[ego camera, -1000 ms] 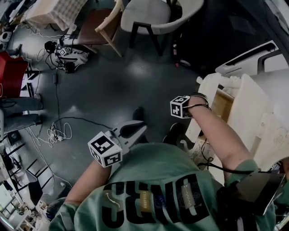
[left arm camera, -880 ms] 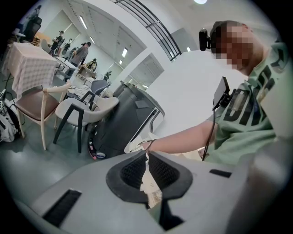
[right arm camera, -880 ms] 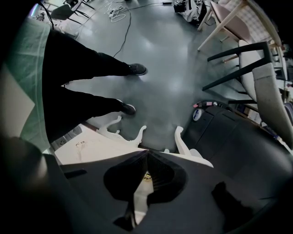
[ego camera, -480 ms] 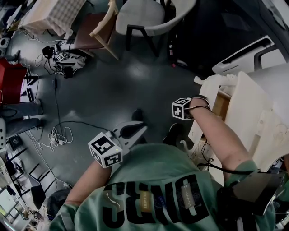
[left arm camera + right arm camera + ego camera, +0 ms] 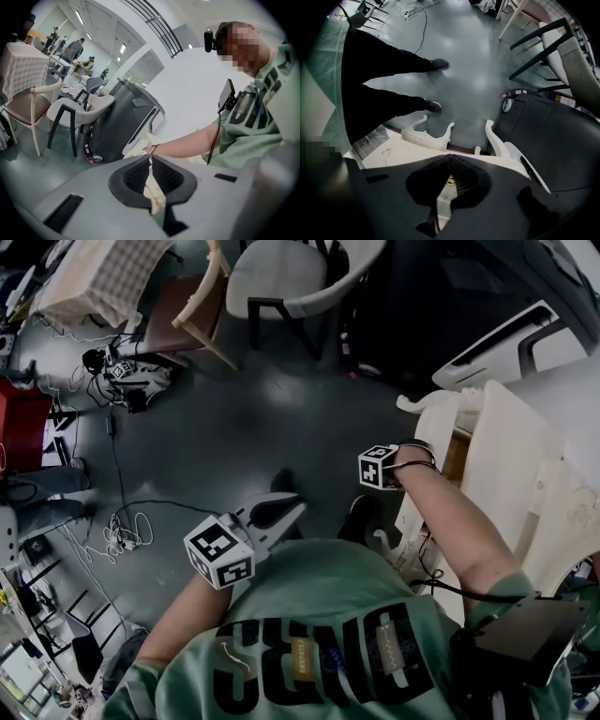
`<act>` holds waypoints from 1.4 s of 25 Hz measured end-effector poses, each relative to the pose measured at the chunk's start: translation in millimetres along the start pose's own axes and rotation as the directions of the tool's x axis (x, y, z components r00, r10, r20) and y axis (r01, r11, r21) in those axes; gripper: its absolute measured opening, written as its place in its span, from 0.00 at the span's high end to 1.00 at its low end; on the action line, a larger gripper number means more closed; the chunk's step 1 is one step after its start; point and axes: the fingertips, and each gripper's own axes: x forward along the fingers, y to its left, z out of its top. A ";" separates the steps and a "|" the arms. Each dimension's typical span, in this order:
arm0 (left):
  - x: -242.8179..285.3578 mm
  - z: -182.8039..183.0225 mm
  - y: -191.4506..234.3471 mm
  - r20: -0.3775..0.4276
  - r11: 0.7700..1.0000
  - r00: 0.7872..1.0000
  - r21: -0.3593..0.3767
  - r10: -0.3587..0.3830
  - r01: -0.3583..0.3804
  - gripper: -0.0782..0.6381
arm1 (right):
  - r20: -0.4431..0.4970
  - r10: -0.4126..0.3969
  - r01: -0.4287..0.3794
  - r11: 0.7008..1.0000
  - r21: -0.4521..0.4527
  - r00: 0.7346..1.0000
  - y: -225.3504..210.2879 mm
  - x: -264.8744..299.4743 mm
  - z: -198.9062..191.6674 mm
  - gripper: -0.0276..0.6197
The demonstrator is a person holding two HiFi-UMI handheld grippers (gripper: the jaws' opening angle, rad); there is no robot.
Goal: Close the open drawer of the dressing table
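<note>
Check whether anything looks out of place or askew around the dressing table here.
The drawer of the dressing table stands pulled out, its wooden inside exposed. Loose cables sprawl across the floor at the head view's left. Nothing looks spilled or broken.

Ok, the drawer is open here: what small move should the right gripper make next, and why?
Probably push the right gripper toward the dressing table to slide the drawer in. Its jaws are shut at the drawer's white front, by a small gold knob, and the head view shows the drawer's wooden inside exposed.
</note>
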 end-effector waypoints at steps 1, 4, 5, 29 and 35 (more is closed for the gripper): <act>2.3 0.2 -1.0 -0.003 1.000 1.000 0.001 -0.003 0.003 0.85 | -0.003 0.003 -0.003 1.000 0.002 1.000 0.4 1.8 -2.7 0.94; 8.0 0.8 -4.4 -0.010 1.000 1.000 0.003 -0.013 0.013 0.85 | -0.009 0.011 -0.011 1.000 0.010 1.000 1.9 7.9 -10.0 0.94; 9.6 0.8 -5.3 -0.013 1.000 1.000 0.004 -0.016 0.016 0.85 | -0.011 0.013 -0.013 1.000 0.014 1.000 2.4 9.9 -12.2 0.94; 36.4 -0.5 -15.3 -0.057 0.999 0.997 0.011 -0.045 0.046 0.85 | -0.039 0.062 -0.060 0.996 0.062 0.997 7.5 42.4 -47.1 0.94; 40.7 -1.8 -17.0 -0.063 0.999 0.997 0.012 -0.048 0.049 0.85 | -0.053 0.077 -0.073 0.995 0.071 0.996 8.7 50.4 -56.3 0.94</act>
